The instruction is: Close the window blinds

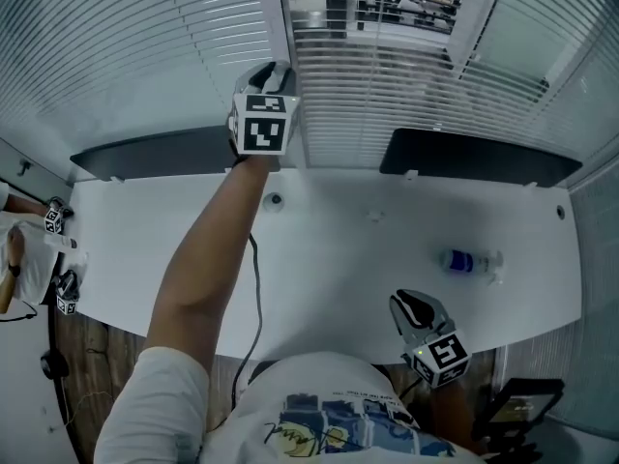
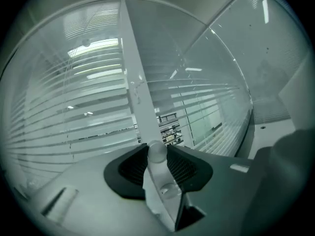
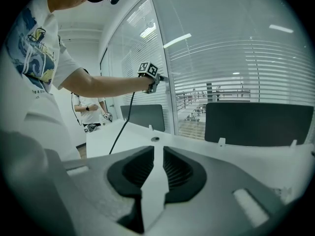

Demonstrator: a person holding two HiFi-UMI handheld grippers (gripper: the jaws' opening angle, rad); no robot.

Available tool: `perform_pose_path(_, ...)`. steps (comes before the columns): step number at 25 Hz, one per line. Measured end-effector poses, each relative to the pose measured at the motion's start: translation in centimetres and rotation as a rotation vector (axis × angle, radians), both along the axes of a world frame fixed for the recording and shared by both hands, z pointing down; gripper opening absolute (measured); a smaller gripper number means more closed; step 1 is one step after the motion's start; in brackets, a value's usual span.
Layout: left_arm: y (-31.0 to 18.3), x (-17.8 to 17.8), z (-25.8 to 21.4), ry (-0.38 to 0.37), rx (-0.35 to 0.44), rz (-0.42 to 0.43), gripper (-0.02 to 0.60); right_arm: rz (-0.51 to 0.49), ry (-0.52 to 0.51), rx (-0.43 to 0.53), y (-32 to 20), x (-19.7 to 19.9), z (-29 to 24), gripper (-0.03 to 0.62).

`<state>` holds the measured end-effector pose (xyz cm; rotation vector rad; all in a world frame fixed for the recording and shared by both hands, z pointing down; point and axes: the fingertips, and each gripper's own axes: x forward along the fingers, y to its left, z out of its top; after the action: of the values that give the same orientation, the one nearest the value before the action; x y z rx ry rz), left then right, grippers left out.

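I have the left gripper [image 1: 274, 69] up at the window in the upper centre of the head view, right beside the white frame post [image 1: 282, 17], and in the left gripper view [image 2: 157, 154] its pads are clamped on the clear blind wand [image 2: 158, 178], whose rounded end shows between them. The blinds [image 1: 387, 95] fill the glass on both sides of the post, slats lying open enough on the right pane that I see through to the room beyond. My right gripper [image 1: 411, 307] sits low at the lower right, over the near edge of the white desk [image 1: 338, 259]; in its own view [image 3: 157, 168] the fingers stand a narrow gap apart with nothing in them. A water bottle [image 1: 469, 261] lies on the desk just above it
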<state>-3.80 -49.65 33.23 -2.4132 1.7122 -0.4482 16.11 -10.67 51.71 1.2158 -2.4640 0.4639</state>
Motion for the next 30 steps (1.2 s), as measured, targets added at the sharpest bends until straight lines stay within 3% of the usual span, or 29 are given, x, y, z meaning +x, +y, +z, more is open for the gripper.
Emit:
perform_pose_path(10, 0.7, -0.3, 0.1, 0.29, -0.066, -0.014, 0.121, 0.0, -0.002, 0.002, 0.4, 0.3, 0.2, 0.046)
perform_pose_path(13, 0.6, -0.4, 0.1, 0.284, -0.064, -0.013, 0.128, 0.003, -0.002, 0.0, 0.4, 0.4, 0.2, 0.046)
perform_pose_path(22, 1.3, 0.0, 0.1, -0.088, 0.021, 0.038, 0.159, 0.008, -0.004, 0.002, 0.4, 0.7, 0.1, 0.046)
perform_pose_path(24, 1.5, 0.1, 0.0, -0.232, 0.065, 0.05, 0.163, 0.004, -0.006, 0.002, 0.4, 0.4, 0.0, 0.046)
perform_pose_path(28, 1.9, 1.1, 0.3, -0.597, 0.169, 0.097, 0.163, 0.003, -0.008, 0.001, 0.5, 0.4, 0.0, 0.046)
perform_pose_path(30, 1.8, 1.5, 0.5, -0.727, 0.198, 0.118, 0.161, 0.005, -0.008, 0.0, 0.5, 0.4, 0.1, 0.046)
